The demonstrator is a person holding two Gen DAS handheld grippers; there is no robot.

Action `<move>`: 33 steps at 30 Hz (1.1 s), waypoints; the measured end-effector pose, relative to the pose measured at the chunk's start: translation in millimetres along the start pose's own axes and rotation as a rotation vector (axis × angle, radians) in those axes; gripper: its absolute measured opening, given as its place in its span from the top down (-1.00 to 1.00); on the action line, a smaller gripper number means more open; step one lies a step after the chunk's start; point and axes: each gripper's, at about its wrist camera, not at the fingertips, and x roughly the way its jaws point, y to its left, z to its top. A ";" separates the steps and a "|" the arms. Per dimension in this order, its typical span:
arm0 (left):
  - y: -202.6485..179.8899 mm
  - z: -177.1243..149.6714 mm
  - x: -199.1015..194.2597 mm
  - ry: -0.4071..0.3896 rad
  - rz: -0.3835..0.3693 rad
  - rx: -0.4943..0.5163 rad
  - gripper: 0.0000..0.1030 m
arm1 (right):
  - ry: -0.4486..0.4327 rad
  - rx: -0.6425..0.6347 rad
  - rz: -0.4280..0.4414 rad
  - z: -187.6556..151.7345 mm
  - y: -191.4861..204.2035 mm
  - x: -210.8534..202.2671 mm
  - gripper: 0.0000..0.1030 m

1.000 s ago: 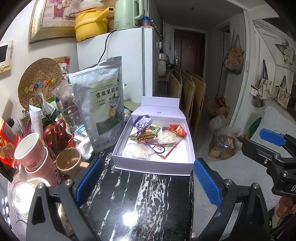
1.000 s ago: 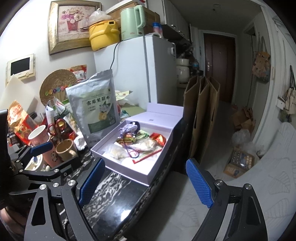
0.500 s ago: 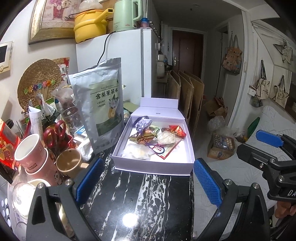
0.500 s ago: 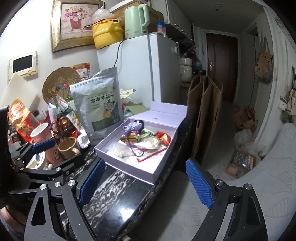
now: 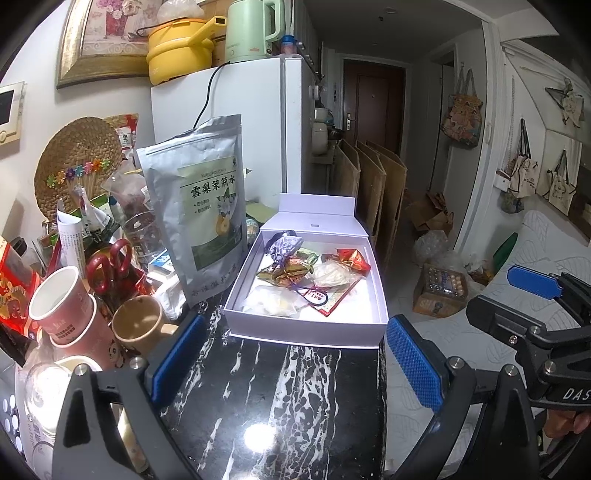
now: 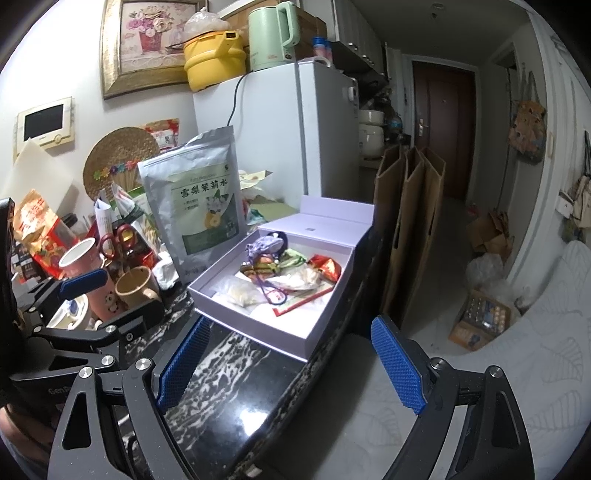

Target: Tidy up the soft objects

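On counter: black marble-pattern countertop (image 5: pixel 280 398), shallow white box (image 5: pixel 306 330) sits at its far end, lid (image 5: pixel 314 218) flipped up behind it
Box contents: soft items piled toward the back half; purple fabric pouch (image 5: pixel 282 245) at rear left, red crinkly packet (image 5: pixel 352 258) rear right, green/gold wrapped packets (image 5: pixel 286 271) in the middle, clear bag with white filling (image 5: pixel 271 302) near front left wall, second clear bag (image 5: pixel 330 273) beside the red packet, dark hair tie (image 5: pixel 314 295) lying on a red-edged card (image 5: pixel 334 299)
Left gripper: (image 5: pixel 291 362) blue-padded fingers spread wide, nothing between them, hovering over the counter just short of the box's front wall; also seen in right wrist view at left (image 6: pixel 79 284)
Right gripper: (image 6: pixel 291 363) jaws wide apart, empty, left finger over the counter, right finger past the counter edge above the floor; visible in left wrist view at far right (image 5: pixel 535 284), apart from the box
Beside box, left: tall silver stand-up pouch (image 5: pixel 199 206) with green label, touching or nearly touching the box's left wall, cannot tell which
Clutter left: tan mug (image 5: pixel 138 325), pink paper cup (image 5: pixel 61 306), red-handled scissors (image 5: pixel 109 264), woven round mat (image 5: pixel 77 162) against wall
Background: white fridge (image 5: pixel 258 122) with yellow pot (image 5: pixel 181 46) and green kettle (image 5: pixel 251 29) on top, brown paper bags (image 5: pixel 373 192) leaning by the fridge
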 end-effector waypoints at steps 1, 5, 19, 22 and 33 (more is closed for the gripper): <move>0.0 -0.2 -0.3 0.001 -0.002 -0.001 -0.94 | -0.001 0.000 -0.001 0.0 0.2 -0.3 -0.75; 0.0 0.3 -1.0 0.002 -0.006 -0.004 -0.94 | 0.000 0.000 0.000 0.2 0.3 -0.2 -0.75; -3.0 -0.5 -2.8 0.004 -0.002 0.007 -0.94 | 0.005 -0.005 -0.010 -1.8 0.6 -3.8 -0.75; -4.4 -0.8 -2.6 0.008 0.003 0.012 -0.94 | 0.006 -0.006 -0.013 -2.7 -0.3 -4.7 -0.75; -8.3 -2.3 -6.0 0.009 -0.006 0.018 -0.94 | 0.009 0.001 -0.034 -6.7 -4.5 -8.2 -0.75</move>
